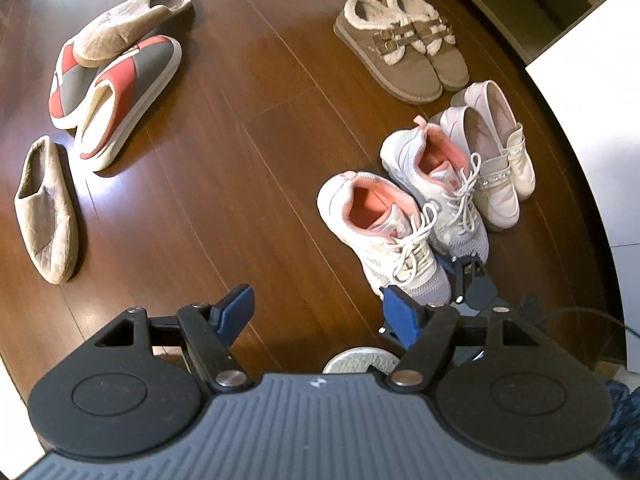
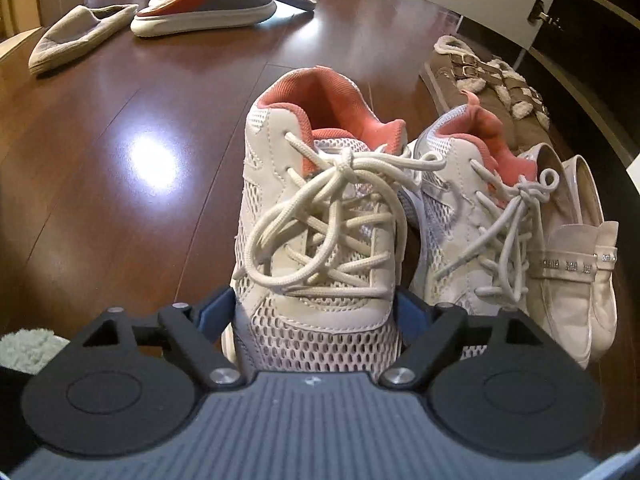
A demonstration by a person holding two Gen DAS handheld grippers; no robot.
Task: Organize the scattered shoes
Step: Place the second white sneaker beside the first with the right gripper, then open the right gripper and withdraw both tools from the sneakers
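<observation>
Two white sneakers with pink lining stand side by side on the wooden floor, the nearer sneaker [image 2: 320, 220] [image 1: 380, 224] beside its mate [image 2: 460, 220] [image 1: 436, 184]. My right gripper [image 2: 316, 308] is shut on the nearer sneaker's toe, with a blue pad against each side. In the left wrist view the right gripper [image 1: 470, 280] shows at the sneakers' toes. My left gripper [image 1: 318, 304] hangs open over bare floor, pointing down, with nothing between its fingers. Scattered at the far left lie two red-and-grey slippers [image 1: 116, 92] [image 2: 208, 4] and two beige slippers [image 1: 48, 208] [image 1: 132, 20].
Cream loafers [image 1: 500, 160] [image 2: 572, 280] sit right of the sneakers, and brown fur-lined shoes [image 1: 404, 48] [image 2: 480, 80] behind them. A white cabinet [image 1: 592, 100] borders the right side. A pale fuzzy thing [image 2: 28, 348] lies at the lower left.
</observation>
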